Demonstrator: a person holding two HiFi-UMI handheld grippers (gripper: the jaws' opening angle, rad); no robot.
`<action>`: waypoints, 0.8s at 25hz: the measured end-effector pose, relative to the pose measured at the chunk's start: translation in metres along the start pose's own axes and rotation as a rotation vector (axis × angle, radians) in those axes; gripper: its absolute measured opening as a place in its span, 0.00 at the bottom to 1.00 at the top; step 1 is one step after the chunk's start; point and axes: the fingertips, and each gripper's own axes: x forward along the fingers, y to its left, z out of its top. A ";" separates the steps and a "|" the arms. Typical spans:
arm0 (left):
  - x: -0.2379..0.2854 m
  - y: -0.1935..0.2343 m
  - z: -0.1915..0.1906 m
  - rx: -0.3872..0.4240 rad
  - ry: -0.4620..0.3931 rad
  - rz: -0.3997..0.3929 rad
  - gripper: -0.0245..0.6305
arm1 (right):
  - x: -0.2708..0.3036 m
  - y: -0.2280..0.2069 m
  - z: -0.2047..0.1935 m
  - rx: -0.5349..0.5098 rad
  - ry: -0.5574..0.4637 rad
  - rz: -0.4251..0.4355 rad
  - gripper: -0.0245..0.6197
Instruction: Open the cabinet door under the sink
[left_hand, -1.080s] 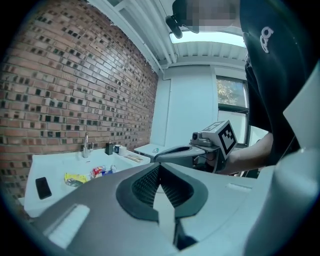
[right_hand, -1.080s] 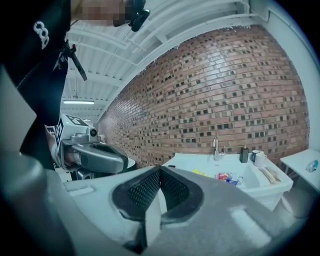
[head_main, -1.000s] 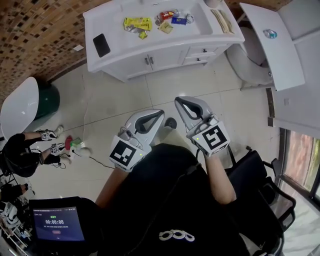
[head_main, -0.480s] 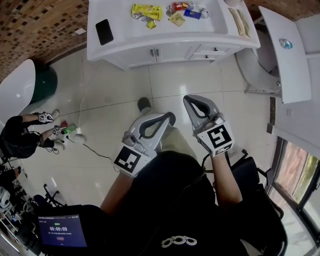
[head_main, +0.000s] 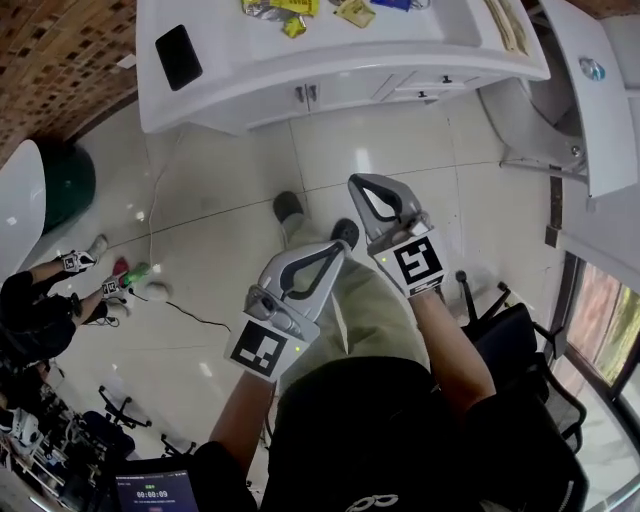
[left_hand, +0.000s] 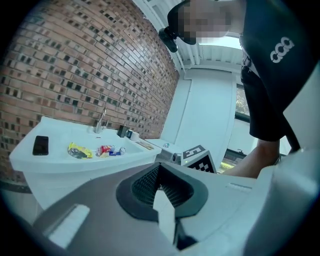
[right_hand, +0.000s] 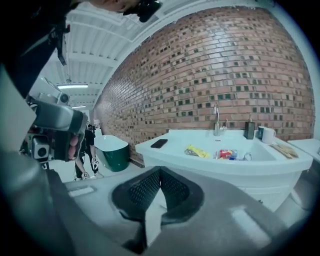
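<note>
holding nothing, both units.

- left gripper (left_hand: 159, 170): jaws closed tip to tip, nothing gripped.
- right gripper (right_hand: 160, 171): same condition, jaws pressed together and empty.
- position: both are raised in the air above the person's thighs and pointed toward the sink unit, well apart from it. bare tiled floor (head_main: 400, 150) lies between.
- task item: cabinet door (head_main: 262, 100), one of a pair below the sink (head_main: 440, 30). both doors are closed and flush. two small handles (head_main: 304, 93) sit side by side where the doors meet. drawer fronts (head_main: 420, 85) stand to the right of the pair.
- desk (head_main: 230, 60), the white top of the unit: a black phone (head_main: 178, 56) lies at its left end. snack wrappers (head_main: 285, 10) lie further along, in or beside the basin, cannot tell which. a faucet (right_hand: 216, 120) stands at the back against the brick wall.
- surroundings: a green bathtub (head_main: 65, 185) at far left, with another person near it.
- step, judged: approach only. no contact with the door, so the opening is not yet begun.
- next move, judged: close the distance and bring one gripper down to handle height. part its jaws, since shut jaws cannot take a handle. seat them around one handle, clamp, then pull outward along the hinge arc. the task wording does not settle which of the two doors is meant.
</note>
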 end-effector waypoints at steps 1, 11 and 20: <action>0.001 0.006 -0.005 -0.006 -0.002 -0.001 0.06 | 0.009 0.000 -0.007 0.003 -0.006 -0.006 0.02; 0.015 0.059 -0.040 -0.017 -0.007 -0.049 0.06 | 0.083 -0.024 -0.071 0.061 -0.006 -0.078 0.02; 0.018 0.099 -0.066 -0.067 0.004 -0.071 0.06 | 0.154 -0.054 -0.142 0.108 0.098 -0.155 0.17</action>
